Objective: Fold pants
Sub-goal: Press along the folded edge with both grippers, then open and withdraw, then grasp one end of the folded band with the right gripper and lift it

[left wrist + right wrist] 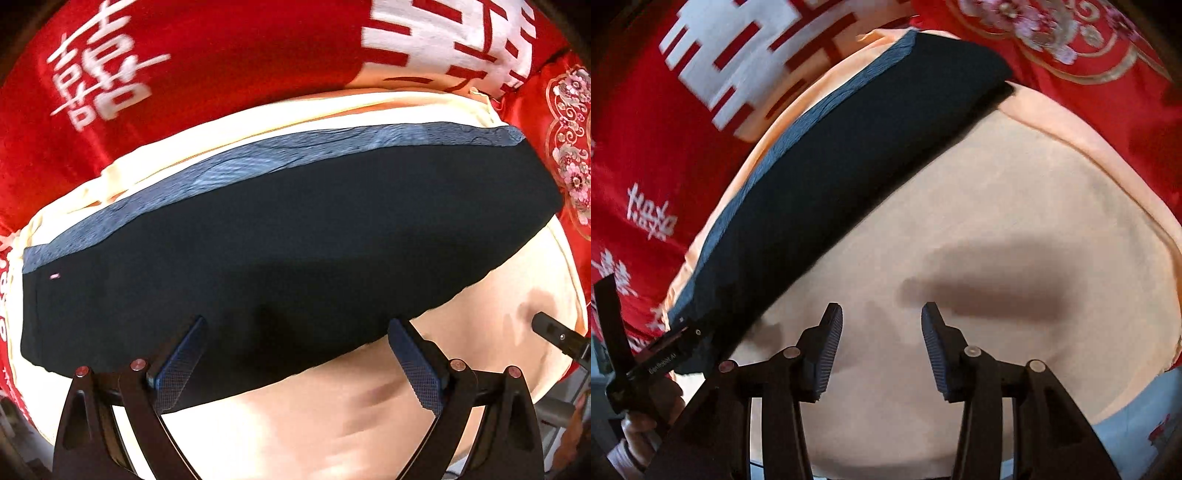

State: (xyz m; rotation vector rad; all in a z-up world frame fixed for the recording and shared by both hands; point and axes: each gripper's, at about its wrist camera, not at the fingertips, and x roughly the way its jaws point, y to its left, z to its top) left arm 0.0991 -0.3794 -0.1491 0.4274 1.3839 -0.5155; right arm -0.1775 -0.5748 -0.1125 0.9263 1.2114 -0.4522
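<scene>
The dark pants (288, 236) lay folded in a long flat band on the cream cloth (461, 332), their bluish waistband (258, 162) along the far edge and the red bedding (221, 55) behind. The left gripper (295, 363) hovered at the band's near edge, jaws wide apart, holding nothing. To its right, the right gripper (882, 350) hung over bare cream cloth, also apart and empty. The lengthwise fold looked done; next would probably be pinching one end and carrying it across.

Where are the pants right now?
The pants lie folded on the cream cloth, filling the left wrist view ahead of the open left tongs, red bedding beyond.
</scene>
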